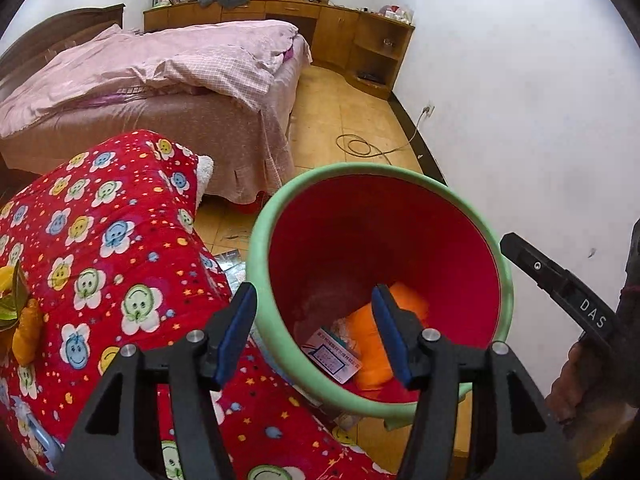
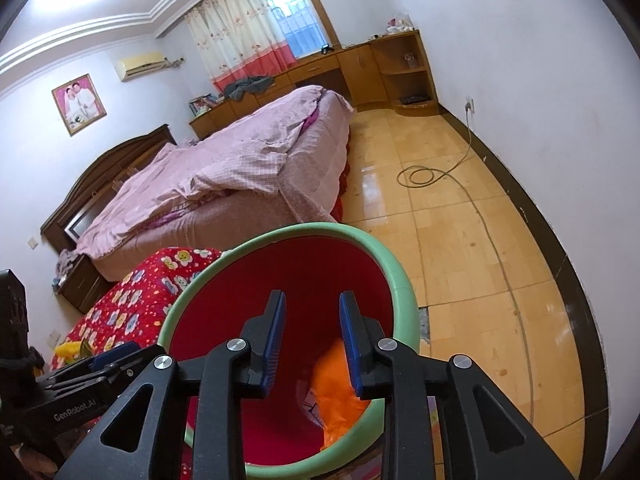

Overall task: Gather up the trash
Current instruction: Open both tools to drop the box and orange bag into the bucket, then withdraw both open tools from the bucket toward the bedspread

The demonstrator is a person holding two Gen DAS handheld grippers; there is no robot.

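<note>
Filling the far half of both views is a wide wooden bed under a rumpled pink checked quilt (image 1: 160, 64), the largest thing in the room, standing well beyond the round trash bin with the pale green rim and red inside (image 1: 256, 240), which serves as the landmark for everything else. A glossy yellow tiled floor (image 2: 460, 248) spreads to the right of the bin, with a coiled grey cable (image 2: 420, 176) lying on it well past the bin. Just left of the bin, touching or nearly touching its side, sits a red padded cover printed with smiling flowers (image 1: 100, 232), draped over what seems to be a low piece of furniture.

Directly above the bin's mouth hangs the left gripper (image 1: 314, 332), its blue-padded jaws spread wide and holding nothing. The right gripper (image 2: 312, 344) hovers over the same opening, jaws also apart and empty. Both probably sit there because trash is dropped from above the opening.

At the bottom of the bin lie a crumpled orange plastic bag (image 1: 372, 364) and, beside it, a small printed white packet (image 1: 332, 356), so some trash is already collected. At the cover's far left edge, well away from the bin, rest yellow and orange scraps (image 1: 24, 320), possibly peel, which look like a likely next pickup.
</note>
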